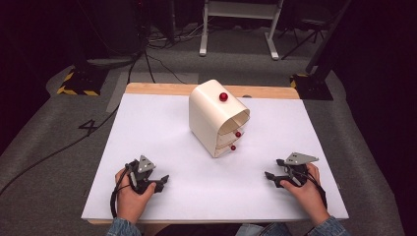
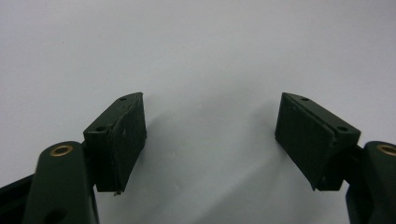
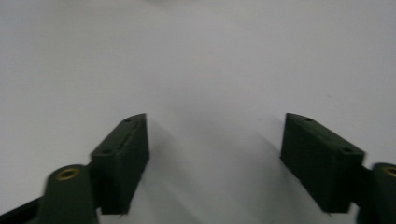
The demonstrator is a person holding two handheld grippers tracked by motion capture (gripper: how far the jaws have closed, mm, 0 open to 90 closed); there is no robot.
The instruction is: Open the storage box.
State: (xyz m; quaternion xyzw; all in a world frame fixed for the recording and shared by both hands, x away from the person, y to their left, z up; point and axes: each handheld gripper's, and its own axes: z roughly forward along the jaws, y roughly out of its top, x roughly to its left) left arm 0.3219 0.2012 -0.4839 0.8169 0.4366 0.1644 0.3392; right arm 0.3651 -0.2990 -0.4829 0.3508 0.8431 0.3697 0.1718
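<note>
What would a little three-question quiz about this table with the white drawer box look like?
1. True or false: the left tongs grip a red knob.
2. How many red knobs show on the drawer box?
3. The right tongs are: A) open, B) shut on a drawer, C) inside the box.

Key:
1. False; their jaws stand apart over the bare white table.
2. Three: one on top, two on the front.
3. A.

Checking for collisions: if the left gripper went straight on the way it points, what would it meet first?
Probably nothing: the left gripper points right across the bare white table, toward the right gripper; the cream drawer cabinet sits farther back.
</note>
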